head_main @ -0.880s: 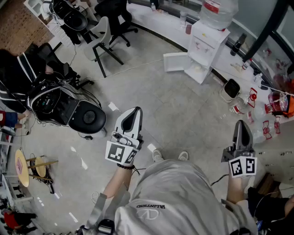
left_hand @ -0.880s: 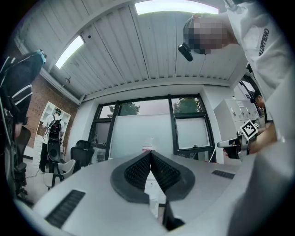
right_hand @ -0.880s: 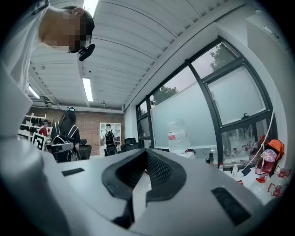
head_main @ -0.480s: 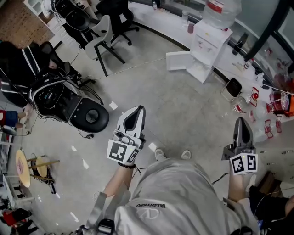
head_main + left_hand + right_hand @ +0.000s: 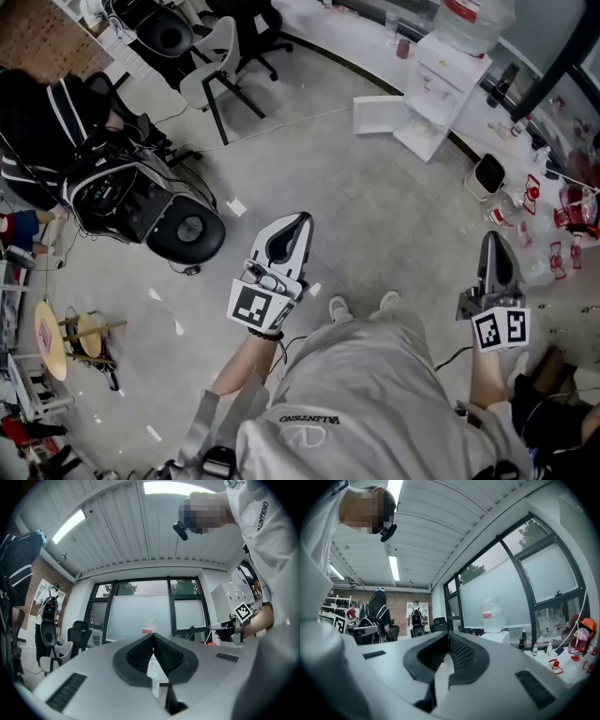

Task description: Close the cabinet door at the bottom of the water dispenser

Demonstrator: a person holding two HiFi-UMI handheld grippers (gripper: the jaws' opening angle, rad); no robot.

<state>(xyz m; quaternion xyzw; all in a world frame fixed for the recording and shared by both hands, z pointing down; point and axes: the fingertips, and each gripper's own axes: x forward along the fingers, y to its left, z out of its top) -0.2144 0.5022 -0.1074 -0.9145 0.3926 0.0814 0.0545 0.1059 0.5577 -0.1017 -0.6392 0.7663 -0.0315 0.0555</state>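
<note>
The white water dispenser [image 5: 439, 82] stands far ahead at the upper right, with a big bottle [image 5: 474, 19] on top. Its bottom cabinet door [image 5: 382, 114] hangs open to the left, over the floor. My left gripper [image 5: 301, 218] is shut and empty, held in front of my body and well short of the dispenser. My right gripper [image 5: 490, 238] is also shut and empty, off to the right. In the left gripper view the shut jaws [image 5: 153, 636] point at the bottle [image 5: 147, 626] in the distance. The right gripper view shows shut jaws [image 5: 448, 634] with the bottle [image 5: 492, 614] to their right.
Office chairs [image 5: 223, 54] stand at the upper left. A person in black [image 5: 37, 122] and a dark round machine [image 5: 186, 230] are at the left. A small white appliance [image 5: 485, 175] and red-and-clear clutter [image 5: 553, 202] lie on the floor right of the dispenser.
My feet have stepped forward and the whole scene has shifted in the head view. Both grippers stay shut and keep about the same pose in front of me.
</note>
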